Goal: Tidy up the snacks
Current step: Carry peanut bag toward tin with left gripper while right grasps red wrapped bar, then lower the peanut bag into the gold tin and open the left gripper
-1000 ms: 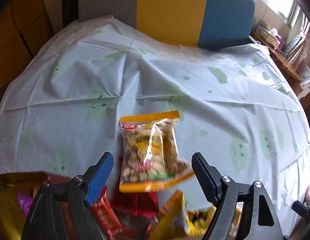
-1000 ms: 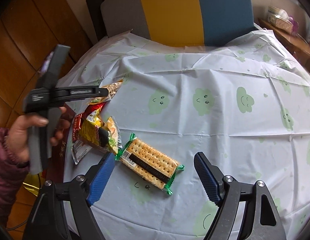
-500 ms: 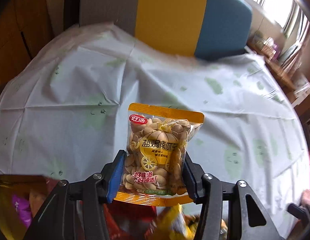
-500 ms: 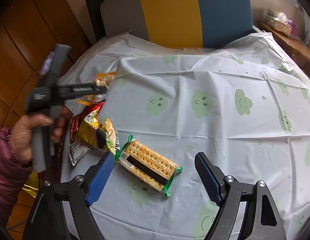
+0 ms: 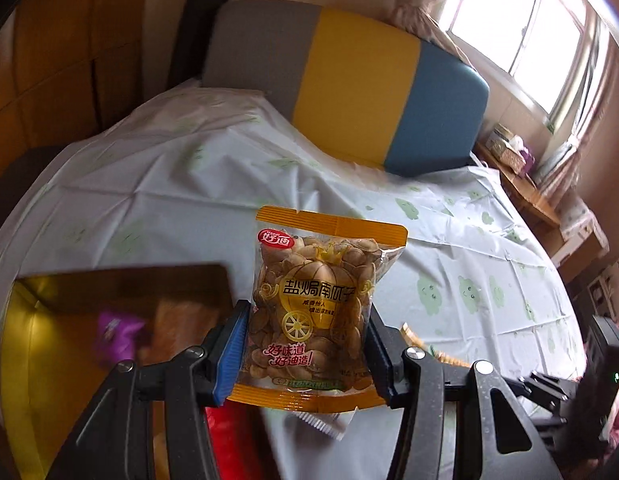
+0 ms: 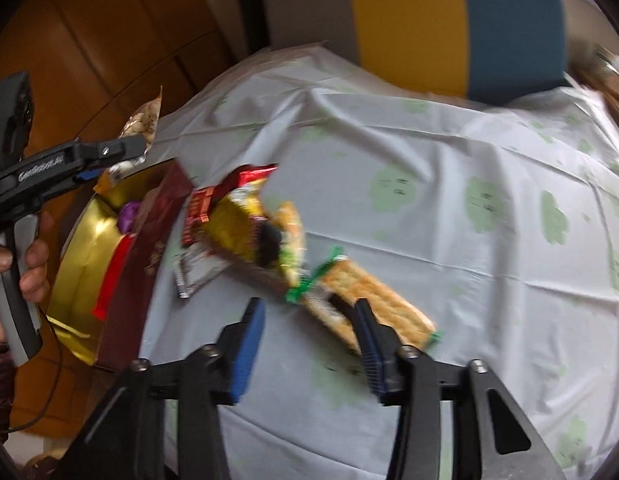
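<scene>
Between the left gripper [image 5: 305, 354] pads sits the clamped seed packet [image 5: 317, 308], above the table.

My left gripper [image 5: 305, 354] holds a see-through orange seed bag [image 5: 317, 304] upright. A cracker pack [image 6: 373, 300] lies flat before my right gripper [image 6: 309, 352], whose jaws are closing.

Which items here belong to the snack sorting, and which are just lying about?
Job: seed packet in left claw; cracker pack at the closing right claw; snack pile; gold box.

Lying about: tablecloth; striped chair; tissue box.
</scene>
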`<state>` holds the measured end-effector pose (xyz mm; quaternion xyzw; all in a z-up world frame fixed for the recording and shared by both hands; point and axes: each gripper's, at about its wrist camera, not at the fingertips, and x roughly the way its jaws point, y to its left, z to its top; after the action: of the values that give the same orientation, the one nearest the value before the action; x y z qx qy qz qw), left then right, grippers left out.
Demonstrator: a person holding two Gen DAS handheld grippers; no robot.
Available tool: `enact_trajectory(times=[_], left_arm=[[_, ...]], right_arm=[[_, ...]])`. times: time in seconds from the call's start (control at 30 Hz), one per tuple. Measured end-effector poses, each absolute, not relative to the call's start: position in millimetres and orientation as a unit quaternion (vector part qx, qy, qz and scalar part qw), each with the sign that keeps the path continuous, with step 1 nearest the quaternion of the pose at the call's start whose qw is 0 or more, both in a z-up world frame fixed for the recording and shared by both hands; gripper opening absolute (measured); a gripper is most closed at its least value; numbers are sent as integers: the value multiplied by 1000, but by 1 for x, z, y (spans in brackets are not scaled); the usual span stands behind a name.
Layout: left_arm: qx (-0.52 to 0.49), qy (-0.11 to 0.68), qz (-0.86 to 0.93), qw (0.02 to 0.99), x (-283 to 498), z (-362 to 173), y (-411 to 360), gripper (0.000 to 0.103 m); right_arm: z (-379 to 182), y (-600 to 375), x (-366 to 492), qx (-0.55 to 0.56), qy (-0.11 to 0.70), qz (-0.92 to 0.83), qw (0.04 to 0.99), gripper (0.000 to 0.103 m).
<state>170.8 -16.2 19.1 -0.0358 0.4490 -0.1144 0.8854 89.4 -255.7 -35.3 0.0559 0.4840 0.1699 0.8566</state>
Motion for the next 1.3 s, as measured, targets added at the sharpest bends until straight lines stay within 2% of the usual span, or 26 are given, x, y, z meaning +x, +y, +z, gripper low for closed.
enact_trajectory(times=[0.1,0.2,0.33,0.6,0.87,1.0,1.07,1.3], left_arm=[[-48,449,-99,887,153,16,7,54],[-60,450,-87,887,136,13,27,54],[-74,445,-74,890,116,13,48,54],[-91,444,-60,890,91,7,79,54],[-108,444,-49,888,79,4,93,54],[-108,449,-49,886,77,0,91,54],[-105,450,-50,885,76,-2,88,54],[-100,447,-58,887,72,-1,80,54]], right_arm=[[-27,-234,99,47,470,199,859,33],[-20,-209,116,47,457,233,857,31],[-21,-162,136,-6,450,258,855,30],[-57,-107,170,-73,488,273,826,30],[-82,-97,190,-69,508,272,814,30],[-83,-99,192,-68,508,268,816,23],[-80,-97,190,-77,507,261,818,19],[-39,-123,162,-57,470,259,842,19]])
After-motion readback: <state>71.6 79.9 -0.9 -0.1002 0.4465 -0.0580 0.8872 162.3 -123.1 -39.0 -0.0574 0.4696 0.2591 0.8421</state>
